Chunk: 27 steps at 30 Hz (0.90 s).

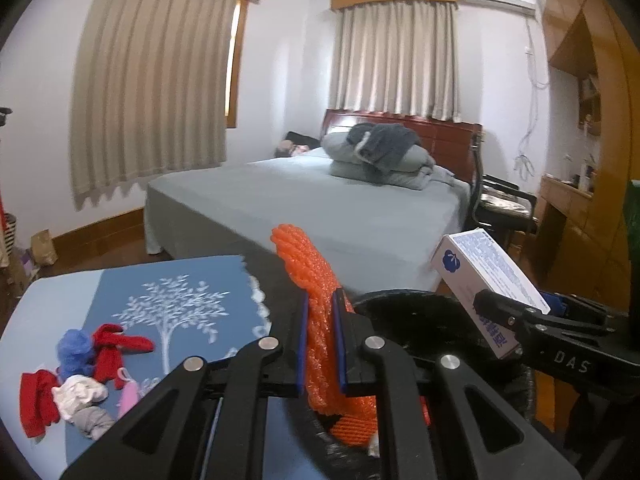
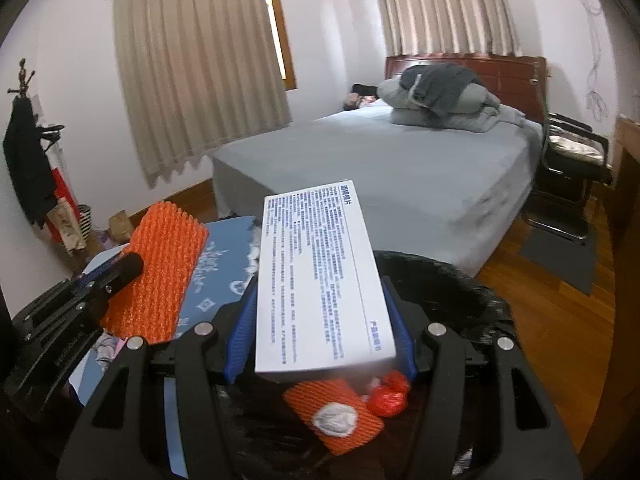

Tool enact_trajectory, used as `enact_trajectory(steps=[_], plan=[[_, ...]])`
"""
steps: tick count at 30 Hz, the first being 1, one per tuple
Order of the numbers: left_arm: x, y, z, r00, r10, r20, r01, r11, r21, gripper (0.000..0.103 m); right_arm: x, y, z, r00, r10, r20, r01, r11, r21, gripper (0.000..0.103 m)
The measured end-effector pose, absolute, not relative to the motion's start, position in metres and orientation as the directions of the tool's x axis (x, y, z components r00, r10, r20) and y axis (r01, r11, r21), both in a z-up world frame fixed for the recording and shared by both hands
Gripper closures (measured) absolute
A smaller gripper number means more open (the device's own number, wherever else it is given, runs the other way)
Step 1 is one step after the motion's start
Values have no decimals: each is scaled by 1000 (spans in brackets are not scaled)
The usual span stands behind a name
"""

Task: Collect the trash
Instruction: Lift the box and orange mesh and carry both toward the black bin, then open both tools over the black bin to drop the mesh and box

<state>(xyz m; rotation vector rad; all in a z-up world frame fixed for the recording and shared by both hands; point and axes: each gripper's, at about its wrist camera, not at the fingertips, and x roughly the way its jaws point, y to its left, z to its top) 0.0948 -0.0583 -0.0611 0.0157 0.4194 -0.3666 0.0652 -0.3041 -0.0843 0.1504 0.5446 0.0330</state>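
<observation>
My left gripper (image 1: 320,300) is shut on an orange foam net sleeve (image 1: 308,276), held upright above a black bin bag (image 1: 404,312). It also shows in the right wrist view (image 2: 160,276). My right gripper (image 2: 320,312) is shut on a white cardboard box with blue print (image 2: 320,280), held over the bag's opening (image 2: 448,284). The box also shows in the left wrist view (image 1: 488,276). Inside the bag lie another orange net piece (image 2: 336,412), a white wad (image 2: 335,420) and a red crumpled wrapper (image 2: 388,396).
A blue table mat with a white tree print (image 1: 168,304) holds small red, blue, white and grey cloth pieces (image 1: 80,368). A bed with grey sheet (image 2: 400,176) stands behind. A black chair (image 2: 572,160) and wooden cabinets (image 1: 580,120) are at right.
</observation>
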Motion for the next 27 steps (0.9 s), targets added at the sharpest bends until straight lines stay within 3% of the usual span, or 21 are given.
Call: enact_trajectory(steps=[20,23,25,27], plan=[[106,-138,-84,759,-461,-460,499,865,-43,92,55,-359,-116,828,-37,-560,144,978,150,47],[111,-143,-90,740,-473,-478,511,858,-58,83,59,-364,-125,814,-56,-578,167,976,141,45],[113,-143,-93,733,-476,-486,512,856,-67,60,61,-370,-128,808,-64,-585,179,974,140,31],[114,-139,-94,737,-470,-485,502,862,-71,53,61,-372,-128,809,-69,-584,183,973,138,28]])
